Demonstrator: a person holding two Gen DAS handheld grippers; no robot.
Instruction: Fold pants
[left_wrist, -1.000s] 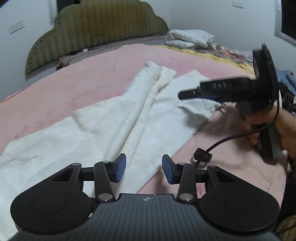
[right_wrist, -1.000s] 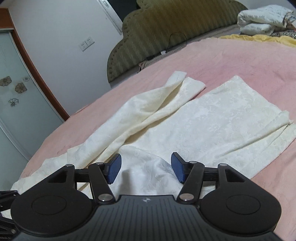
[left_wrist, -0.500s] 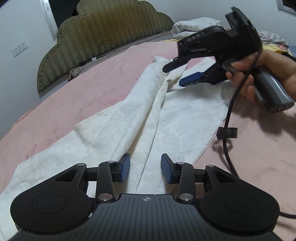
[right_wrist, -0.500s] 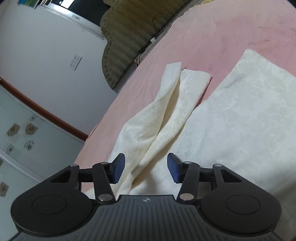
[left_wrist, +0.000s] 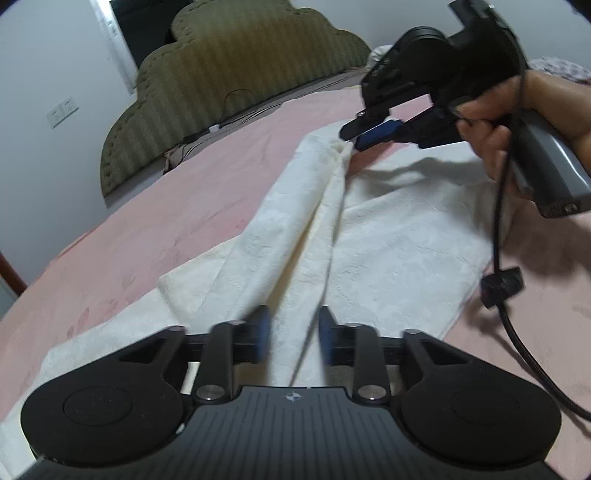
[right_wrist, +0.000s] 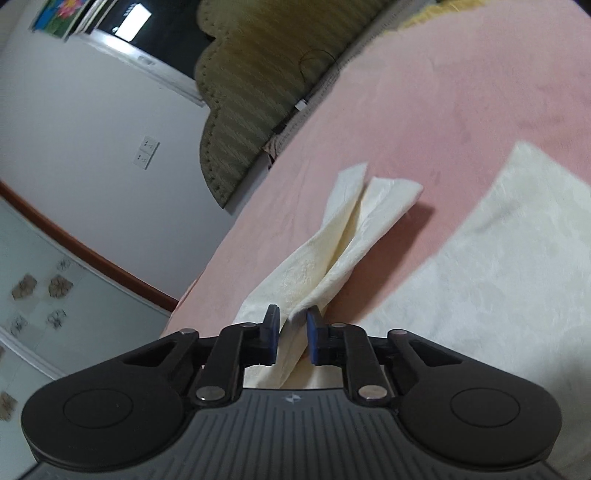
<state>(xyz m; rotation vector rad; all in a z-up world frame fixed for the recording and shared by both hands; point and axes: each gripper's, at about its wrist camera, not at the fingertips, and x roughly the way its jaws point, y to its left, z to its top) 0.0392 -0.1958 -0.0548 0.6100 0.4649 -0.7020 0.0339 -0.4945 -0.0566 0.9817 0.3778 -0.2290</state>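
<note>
Cream jacquard pants lie spread across the pink bedspread, one leg flat and the other bunched into a long ridge that runs toward the green padded headboard. I am at the grasping step of the first fold. My right gripper has just been closing and now pinches the ridged leg near its far end, the hem trailing out beyond the pads. My left gripper has just been closing too; cloth sits between its blurred pads, but I cannot tell whether they press on it yet. Next, I judge, both ends must rise together and carry this leg sideways onto the flat one, kept taut so it lands without creases.
</note>
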